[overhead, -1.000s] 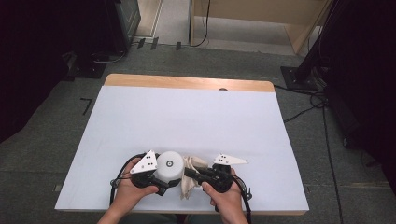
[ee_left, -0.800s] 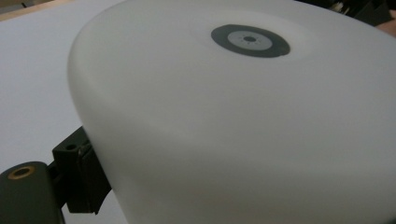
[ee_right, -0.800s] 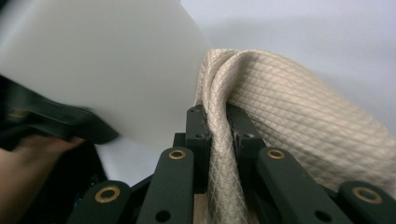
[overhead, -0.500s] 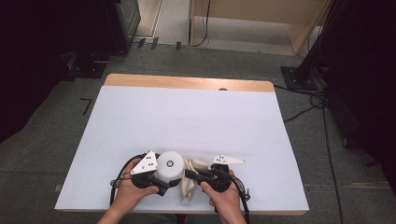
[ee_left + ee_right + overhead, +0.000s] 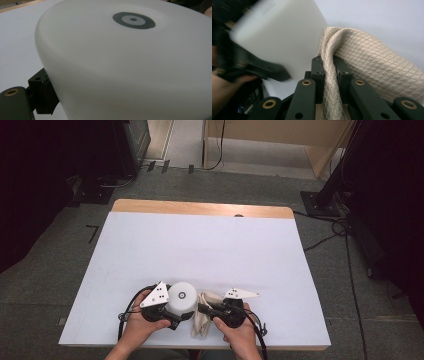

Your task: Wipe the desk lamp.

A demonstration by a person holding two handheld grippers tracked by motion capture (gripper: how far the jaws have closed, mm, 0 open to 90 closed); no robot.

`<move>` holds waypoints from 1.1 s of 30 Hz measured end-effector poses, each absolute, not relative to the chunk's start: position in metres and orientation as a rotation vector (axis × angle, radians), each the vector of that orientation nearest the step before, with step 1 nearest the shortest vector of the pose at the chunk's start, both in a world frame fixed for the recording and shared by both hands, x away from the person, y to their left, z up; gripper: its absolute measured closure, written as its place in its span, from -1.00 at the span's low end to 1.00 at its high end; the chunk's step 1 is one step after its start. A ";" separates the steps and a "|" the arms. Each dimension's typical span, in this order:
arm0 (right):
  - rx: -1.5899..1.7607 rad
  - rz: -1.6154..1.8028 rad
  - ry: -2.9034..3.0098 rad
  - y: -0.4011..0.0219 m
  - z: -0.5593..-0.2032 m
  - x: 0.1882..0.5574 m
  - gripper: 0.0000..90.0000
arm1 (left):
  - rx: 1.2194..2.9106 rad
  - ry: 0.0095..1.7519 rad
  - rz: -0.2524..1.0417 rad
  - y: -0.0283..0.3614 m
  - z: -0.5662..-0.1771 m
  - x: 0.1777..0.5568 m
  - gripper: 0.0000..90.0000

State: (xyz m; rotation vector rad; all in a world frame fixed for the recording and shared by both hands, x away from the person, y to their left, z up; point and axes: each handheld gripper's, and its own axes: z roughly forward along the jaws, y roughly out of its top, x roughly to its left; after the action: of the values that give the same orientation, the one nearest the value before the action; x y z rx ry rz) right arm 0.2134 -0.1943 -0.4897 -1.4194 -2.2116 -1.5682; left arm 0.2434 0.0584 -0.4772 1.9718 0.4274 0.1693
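The desk (image 5: 200, 250) carries a white sheet over most of its top, with a strip of bare wood along the far edge. Around it lies grey carpet; dark stands and cables sit at the upper left and right of the high view, and a pale wooden cabinet (image 5: 260, 140) stands at the top centre. The wide middle and far part of the desk is bare; all the work sits at the lower centre of the frame.

There a white round container (image 5: 181, 298) stands bottom up, a small grey ring at the centre of its upturned base. The left claw (image 5: 176, 316) is clamped on its near side wall; in the left gripper view one black pad (image 5: 46, 96) presses against the wall at lower left.

Just right of the container, touching it, lies a beige quilted cloth (image 5: 204, 320), bunched into a long band whose axis runs from the lower edge of the frame up toward the centre. The right claw (image 5: 329, 67) is closed tight on a fold of it, the container just to its left.
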 end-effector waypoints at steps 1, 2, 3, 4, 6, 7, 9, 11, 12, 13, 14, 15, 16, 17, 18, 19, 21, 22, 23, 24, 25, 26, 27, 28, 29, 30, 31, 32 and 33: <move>-1.432 -1.537 -2.222 -0.193 -0.496 0.215 0.80 | 1.970 0.430 0.170 0.058 -0.477 0.243 -0.85; -1.436 -1.526 -2.217 -0.193 -0.499 0.216 0.80 | 1.969 0.429 0.176 0.058 -0.478 0.242 -0.85; -1.439 -1.522 -2.208 -0.194 -0.502 0.217 0.80 | 1.963 0.425 0.185 0.059 -0.478 0.242 -0.85; -1.436 -1.517 -2.199 -0.194 -0.502 0.218 0.79 | 1.951 0.436 0.198 0.059 -0.479 0.240 -0.85; -1.438 -1.522 -2.207 -0.196 -0.500 0.220 0.79 | 1.950 0.457 0.230 0.057 -0.479 0.237 -0.86; -1.446 -1.532 -2.206 -0.198 -0.499 0.221 0.79 | 1.969 0.472 0.262 0.056 -0.479 0.236 -0.91; -1.472 -1.552 -2.192 -0.202 -0.496 0.223 0.79 | 1.970 0.510 0.276 0.054 -0.479 0.233 -1.00; -1.500 -1.574 -2.188 -0.209 -0.494 0.225 0.79 | 1.947 0.579 0.287 0.054 -0.478 0.230 -1.00; -1.516 -1.583 -2.180 -0.213 -0.493 0.227 0.79 | 1.931 0.617 0.291 0.054 -0.479 0.227 -1.00; -1.533 -1.588 -2.171 -0.217 -0.491 0.228 0.79 | 1.912 0.662 0.294 0.053 -0.481 0.224 -1.00; -1.545 -1.599 -2.161 -0.221 -0.490 0.230 0.79 | 1.893 0.697 0.307 0.051 -0.482 0.221 -1.00; -1.555 -1.607 -2.157 -0.223 -0.489 0.232 0.79 | 1.885 0.737 0.323 0.048 -0.484 0.217 -1.00; -1.565 -1.614 -2.153 -0.226 -0.488 0.233 0.79 | 1.881 0.757 0.334 0.046 -0.485 0.215 -1.00; -1.568 -1.618 -2.155 -0.227 -0.488 0.234 0.79 | 1.879 0.771 0.339 0.043 -0.485 0.212 -1.00; -1.568 -1.617 -2.156 -0.228 -0.488 0.235 0.79 | 1.875 0.792 0.371 0.039 -0.485 0.209 -1.00; -1.566 -1.615 -2.158 -0.228 -0.488 0.236 0.79 | 1.882 0.799 0.394 0.037 -0.485 0.208 -1.00; -1.560 -1.618 -2.162 -0.226 -0.488 0.236 0.78 | 1.903 0.827 0.451 0.032 -0.485 0.207 -0.96; -1.557 -1.613 -2.169 -0.226 -0.488 0.235 0.78 | 1.900 0.837 0.468 0.033 -0.485 0.206 -0.86; -1.554 -1.610 -2.171 -0.225 -0.488 0.235 0.79 | 1.905 0.825 0.458 0.034 -0.485 0.207 -0.84; -1.553 -1.612 -2.171 -0.225 -0.488 0.235 0.78 | 1.916 0.809 0.450 0.035 -0.484 0.208 -0.83; -1.553 -1.614 -2.168 -0.225 -0.487 0.235 0.78 | 1.925 0.797 0.438 0.036 -0.484 0.209 -0.83; -1.552 -1.617 -2.169 -0.225 -0.487 0.235 0.78 | 1.931 0.782 0.420 0.038 -0.483 0.211 -0.83; -1.553 -1.617 -2.169 -0.225 -0.487 0.235 0.78 | 1.941 0.761 0.400 0.040 -0.482 0.214 -0.83; -1.552 -1.617 -2.170 -0.225 -0.487 0.235 0.78 | 1.953 0.733 0.377 0.042 -0.482 0.217 -0.82; -1.552 -1.614 -2.170 -0.225 -0.487 0.235 0.78 | 1.966 0.703 0.357 0.044 -0.481 0.220 -0.82; -1.552 -1.615 -2.170 -0.225 -0.487 0.235 0.78 | 1.978 0.663 0.340 0.046 -0.481 0.222 -0.82; -1.549 -1.620 -2.172 -0.225 -0.487 0.234 0.78 | 1.983 0.617 0.332 0.047 -0.481 0.224 -0.82; -1.544 -1.625 -2.172 -0.225 -0.487 0.234 0.78 | 1.991 0.574 0.332 0.048 -0.481 0.226 -0.82; -1.543 -1.625 -2.171 -0.225 -0.486 0.233 0.78 | 1.995 0.542 0.326 0.049 -0.482 0.228 -0.82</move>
State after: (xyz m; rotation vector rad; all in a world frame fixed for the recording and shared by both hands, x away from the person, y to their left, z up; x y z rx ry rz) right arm 0.2333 -0.2249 -0.4860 -1.5430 -2.1707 -1.6255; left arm 0.2279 0.0491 -0.4819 1.9948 0.5419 0.3265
